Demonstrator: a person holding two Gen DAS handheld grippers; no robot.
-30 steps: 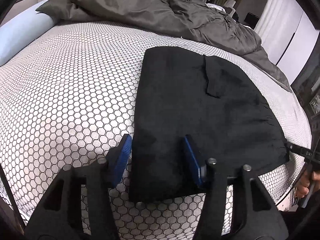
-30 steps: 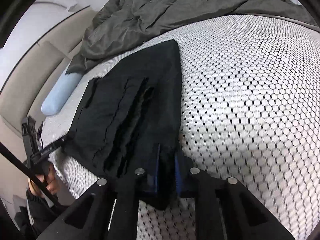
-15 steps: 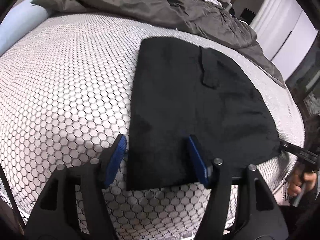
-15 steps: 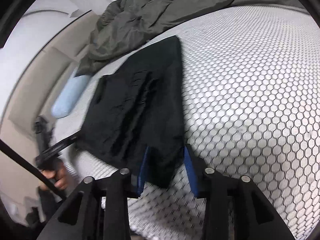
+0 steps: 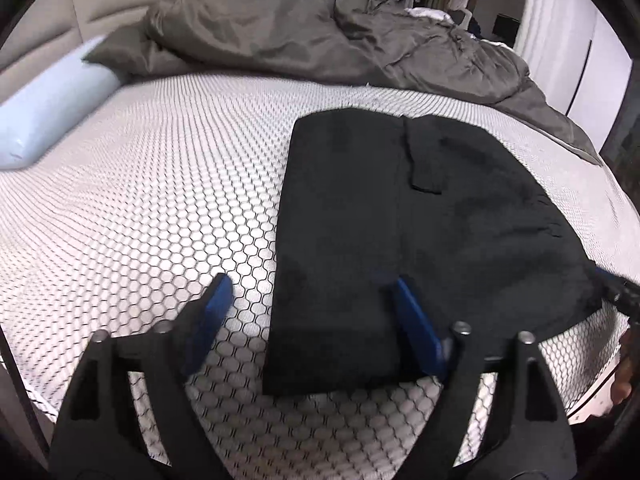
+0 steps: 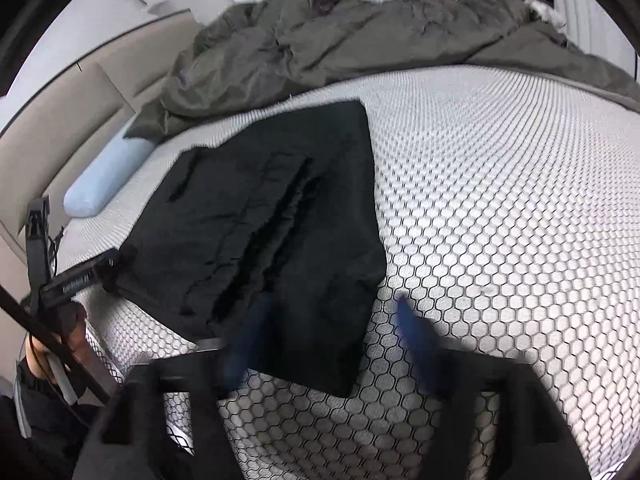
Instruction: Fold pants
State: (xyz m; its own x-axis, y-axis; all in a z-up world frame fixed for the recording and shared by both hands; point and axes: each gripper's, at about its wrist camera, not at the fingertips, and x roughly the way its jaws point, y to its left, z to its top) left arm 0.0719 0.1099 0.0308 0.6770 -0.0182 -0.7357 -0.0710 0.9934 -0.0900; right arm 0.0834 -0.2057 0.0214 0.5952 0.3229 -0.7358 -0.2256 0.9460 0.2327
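The black pants (image 5: 400,232) lie folded in a flat stack on the honeycomb-patterned mattress (image 5: 160,208). My left gripper (image 5: 310,292) is open above the stack's near left corner, holding nothing. In the right wrist view the pants (image 6: 280,216) show their layered edges. My right gripper (image 6: 332,316) is open and blurred above the near right corner, holding nothing. The left gripper also shows at the left of the right wrist view (image 6: 80,276), and the right gripper's tip shows at the right edge of the left wrist view (image 5: 616,286).
A rumpled grey duvet (image 5: 328,36) is heaped along the far side of the bed. A light blue bolster pillow (image 5: 52,116) lies by the beige headboard (image 6: 60,120). The mattress edge (image 5: 580,380) runs close below the pants.
My right gripper has let go of the pants' corner, opened wide and pulled back and up. My left gripper stayed open and drew back slightly. The pants lie still.
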